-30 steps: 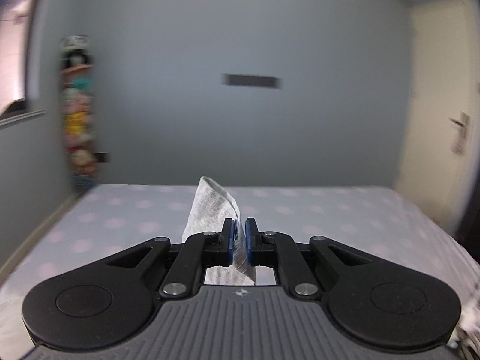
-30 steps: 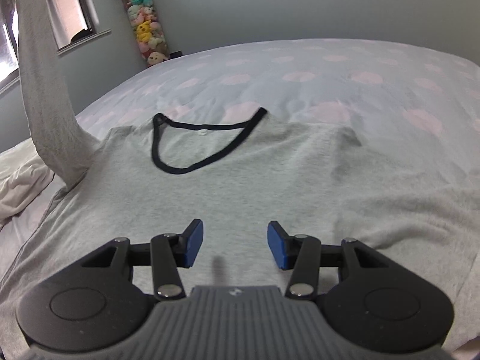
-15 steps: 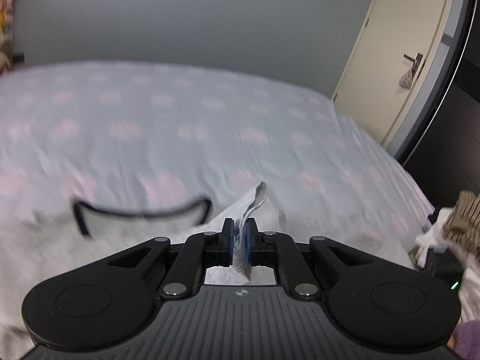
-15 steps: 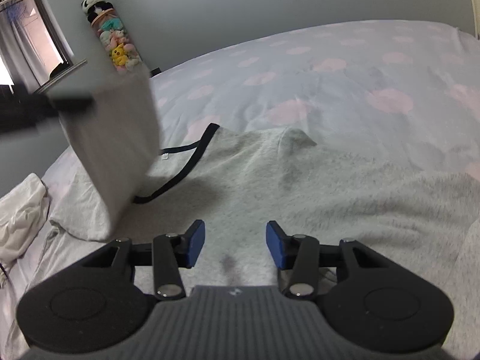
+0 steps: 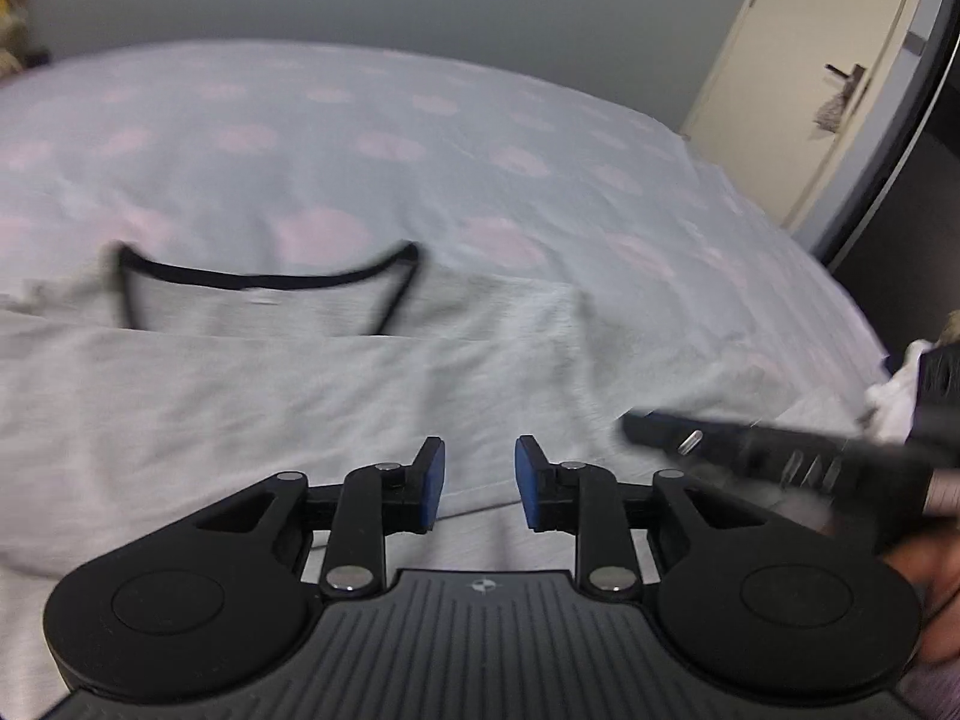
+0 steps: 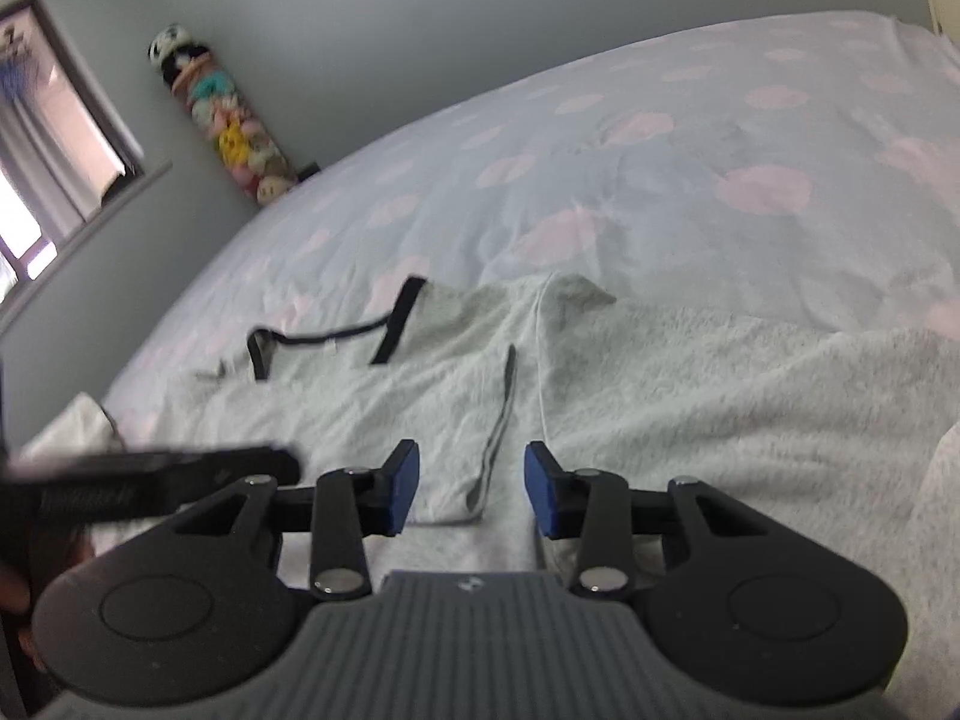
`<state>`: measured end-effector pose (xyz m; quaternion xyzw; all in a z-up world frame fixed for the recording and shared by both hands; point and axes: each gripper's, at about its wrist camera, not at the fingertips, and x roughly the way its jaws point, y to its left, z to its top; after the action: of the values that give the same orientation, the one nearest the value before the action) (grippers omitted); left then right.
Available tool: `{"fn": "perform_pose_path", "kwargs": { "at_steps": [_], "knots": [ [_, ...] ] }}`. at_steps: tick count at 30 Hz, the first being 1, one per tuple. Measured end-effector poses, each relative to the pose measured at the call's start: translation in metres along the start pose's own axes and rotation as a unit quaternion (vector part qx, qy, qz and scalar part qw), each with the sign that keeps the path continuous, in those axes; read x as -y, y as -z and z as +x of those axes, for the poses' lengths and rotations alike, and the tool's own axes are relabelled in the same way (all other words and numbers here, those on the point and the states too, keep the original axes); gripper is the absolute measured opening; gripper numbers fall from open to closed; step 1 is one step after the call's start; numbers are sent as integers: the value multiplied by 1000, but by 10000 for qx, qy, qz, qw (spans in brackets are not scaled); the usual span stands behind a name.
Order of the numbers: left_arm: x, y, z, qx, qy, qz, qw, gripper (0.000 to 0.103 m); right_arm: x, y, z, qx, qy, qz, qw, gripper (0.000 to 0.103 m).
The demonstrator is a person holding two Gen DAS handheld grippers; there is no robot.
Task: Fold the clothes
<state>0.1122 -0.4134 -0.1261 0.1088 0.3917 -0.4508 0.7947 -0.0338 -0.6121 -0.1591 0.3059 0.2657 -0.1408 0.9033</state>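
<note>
A grey T-shirt [image 5: 240,396] with a black neckline [image 5: 264,282] lies flat on the bed, one side folded over its chest. My left gripper [image 5: 477,480] hovers low over the folded part. Its jaws are opening and nothing is between them. In the right wrist view the shirt [image 6: 690,396] fills the foreground, and the folded-over sleeve [image 6: 498,438] ends just ahead of my right gripper [image 6: 471,480]. The right jaws are closing a little, and the pads do not press the cloth. Each gripper shows blurred in the other's view: right gripper [image 5: 654,429], left gripper [image 6: 282,462].
The bed sheet [image 5: 420,138] is pale with pink dots and stretches far beyond the shirt. White clothes [image 5: 900,384] are heaped at the right bed edge, and more [image 6: 66,426] at the left. A door [image 5: 828,60], a window [image 6: 48,138] and stacked plush toys [image 6: 234,126] line the walls.
My left gripper dropped from high above the bed, laid the grey sleeve across the shirt and let it go. My right gripper rolled slightly and its jaws narrowed a little.
</note>
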Motion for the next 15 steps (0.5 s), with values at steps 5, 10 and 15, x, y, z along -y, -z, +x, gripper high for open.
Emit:
{"fn": "perform_pose_path", "kwargs": {
  "at_steps": [5, 10, 15],
  "knots": [
    [-55, 30, -47, 211, -1300, 63, 9913, 24, -3, -1, 16, -89, -137, 197, 9997, 35],
    [-125, 53, -72, 33, -2348, -144, 9719, 33, -6, 4, 32, -204, 7, 169, 9996, 33],
    [-157, 56, -63, -58, -2457, -211, 9691, 41, -3, 3, 49, -175, 29, 302, 9994, 33]
  ]
}}
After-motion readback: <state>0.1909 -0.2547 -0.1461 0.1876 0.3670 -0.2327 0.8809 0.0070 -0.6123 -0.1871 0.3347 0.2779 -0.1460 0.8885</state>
